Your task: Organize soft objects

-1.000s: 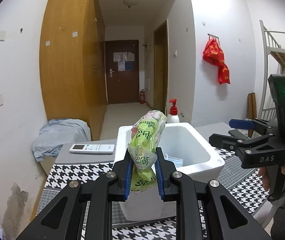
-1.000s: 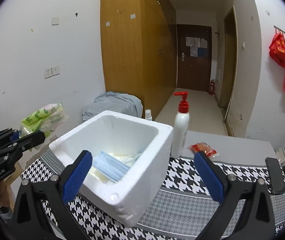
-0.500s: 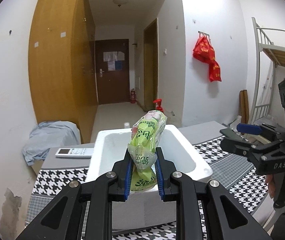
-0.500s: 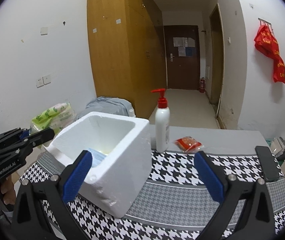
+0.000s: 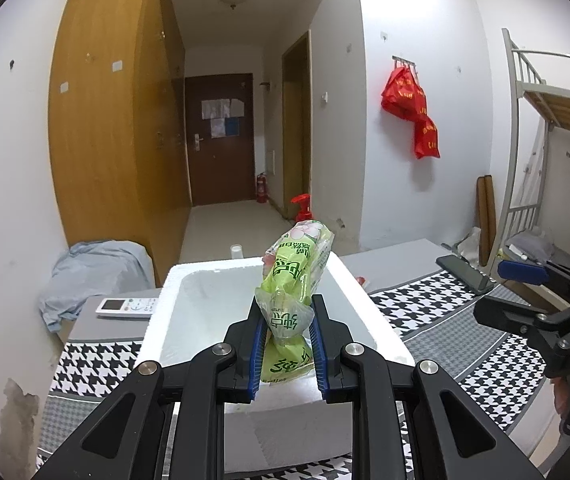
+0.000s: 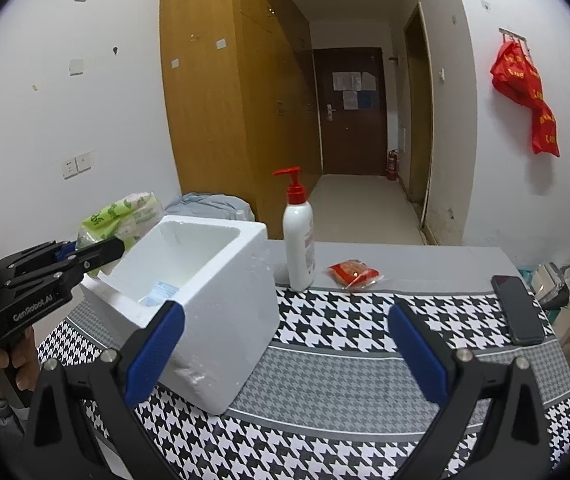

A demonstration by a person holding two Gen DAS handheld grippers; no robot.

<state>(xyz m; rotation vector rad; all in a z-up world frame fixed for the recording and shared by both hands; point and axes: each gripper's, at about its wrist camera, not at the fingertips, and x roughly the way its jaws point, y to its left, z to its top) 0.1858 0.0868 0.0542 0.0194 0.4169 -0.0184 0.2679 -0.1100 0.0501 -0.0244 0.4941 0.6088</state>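
Note:
My left gripper [image 5: 287,316] is shut on a green tissue pack [image 5: 295,276] and holds it upright over the near rim of a white foam box [image 5: 165,312]. In the right wrist view the same left gripper [image 6: 97,254] and pack [image 6: 125,216] sit at the box's [image 6: 229,312] left edge. A blue face mask [image 6: 161,292] lies inside the box. My right gripper [image 6: 285,344] is open and empty, above the checked cloth to the right of the box; it also shows in the left wrist view [image 5: 525,292].
A pump bottle [image 6: 299,248] stands behind the box. A red snack packet [image 6: 355,272] and a black phone [image 6: 517,310] lie on the table to the right. A white remote [image 5: 127,306] lies at the far left. A grey-blue cloth heap [image 5: 93,268] sits beyond the table.
The left gripper with the tissue pack has moved in over the box's near rim. The right gripper has drawn to the right, so the box sits further left in its view.

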